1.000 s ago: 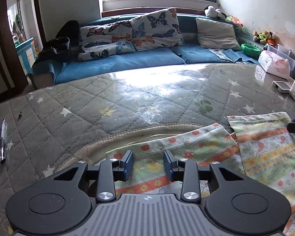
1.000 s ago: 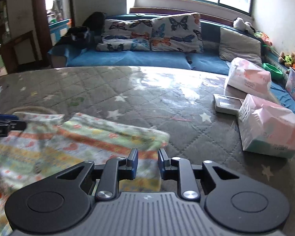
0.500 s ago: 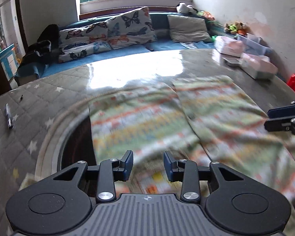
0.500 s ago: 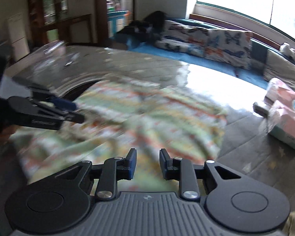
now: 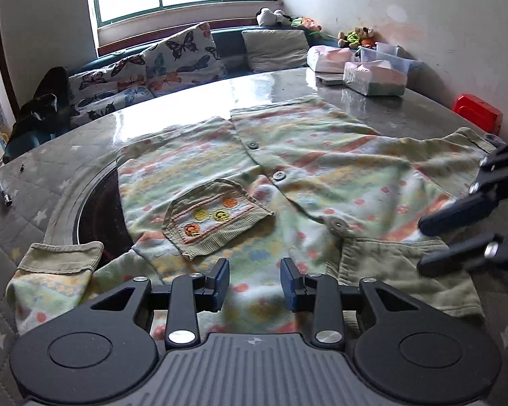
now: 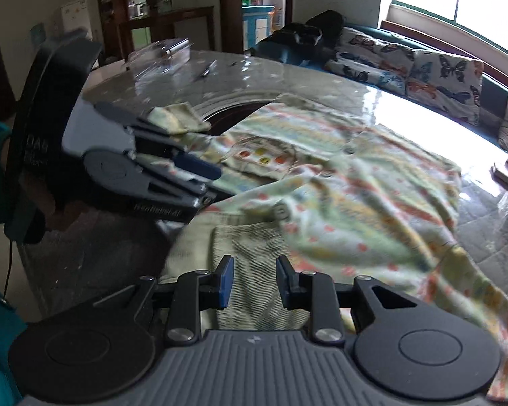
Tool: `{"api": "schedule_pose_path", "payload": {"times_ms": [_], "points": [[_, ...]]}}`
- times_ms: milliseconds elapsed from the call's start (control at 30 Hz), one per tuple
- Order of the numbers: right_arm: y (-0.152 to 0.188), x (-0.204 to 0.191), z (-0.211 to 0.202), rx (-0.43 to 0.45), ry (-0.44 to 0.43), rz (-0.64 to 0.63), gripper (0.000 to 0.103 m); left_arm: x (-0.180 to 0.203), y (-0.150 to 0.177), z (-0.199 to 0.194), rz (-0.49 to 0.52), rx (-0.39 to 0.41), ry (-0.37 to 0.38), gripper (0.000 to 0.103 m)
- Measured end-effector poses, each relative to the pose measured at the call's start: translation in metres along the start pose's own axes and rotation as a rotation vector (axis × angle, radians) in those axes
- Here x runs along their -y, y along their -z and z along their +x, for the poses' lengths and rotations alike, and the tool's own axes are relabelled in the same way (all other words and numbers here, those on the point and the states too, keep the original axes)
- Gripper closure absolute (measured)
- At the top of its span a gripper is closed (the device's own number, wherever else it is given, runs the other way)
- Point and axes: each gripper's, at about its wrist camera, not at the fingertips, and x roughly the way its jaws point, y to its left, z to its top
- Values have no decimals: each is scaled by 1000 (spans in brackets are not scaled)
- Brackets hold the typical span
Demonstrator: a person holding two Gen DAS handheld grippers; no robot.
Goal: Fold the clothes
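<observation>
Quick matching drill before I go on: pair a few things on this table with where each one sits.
Things:
1. embroidered pocket
2. sleeve cuff
3. tissue packs
4. pen

Places:
A. far right of the table
B. table's left edge, off the cloth
C. on the cardigan front, ahead of the left tool
D. left of the left tool

Pairs: 1-C, 2-D, 3-A, 4-B

Worktop [image 5: 271, 84]: grey, star-quilted — glossy
Tissue packs [image 5: 374, 76]: two o'clock
Butterfly cushions [image 5: 172, 57]: eleven o'clock — on sofa
Pen [image 5: 3, 189]: nine o'clock

Both wrist cams look low & close across the shirt [image 5: 288, 176], shared btwn views.
</observation>
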Motion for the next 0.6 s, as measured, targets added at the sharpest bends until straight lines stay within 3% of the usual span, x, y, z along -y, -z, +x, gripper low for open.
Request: {"api": "schedule_pose_path", "payload": {"times_ms": [333,400,467,600], "points": [[2,-19,21,-5,-10,-27,77,-2,7,-33,-32,41,48,66],[3,-19,22,-3,-3,-23,83,-1,9,-40,-31,46,64,65],[4,-14,17,10,5,-1,98,0,11,-46,-30,52,81,65],[3,1,1,45,19,80,100,10,14,-57,-2,62,140,64]]}}
